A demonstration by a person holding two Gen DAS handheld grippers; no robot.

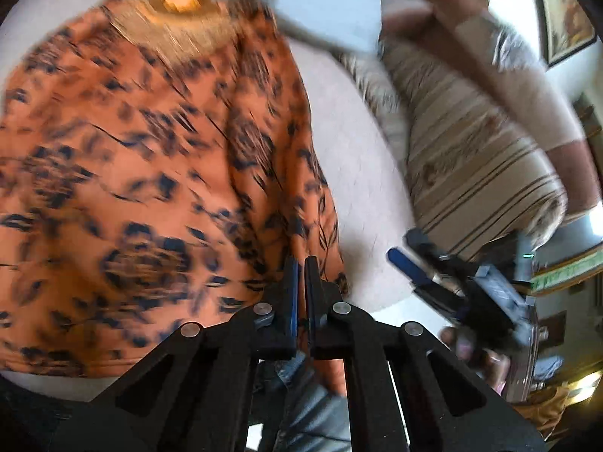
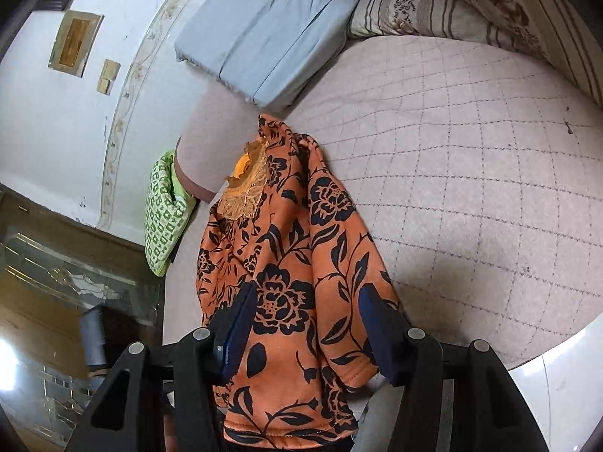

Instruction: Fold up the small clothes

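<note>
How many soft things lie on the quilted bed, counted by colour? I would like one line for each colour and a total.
Orange floral garment: 1
Light blue folded bedding: 1
Beige striped pillow: 1
Green patterned cloth, at the bed's edge: 1
Total: 4

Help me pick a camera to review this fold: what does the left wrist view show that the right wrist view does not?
Only the left wrist view shows the left gripper, jaws closed at the orange floral top's edge, and the right gripper from outside. Only the right wrist view shows the right gripper open over the top, plus a green patterned cloth. Both show the top, quilted bedspread, blue folded fabric and striped pillow.
</note>
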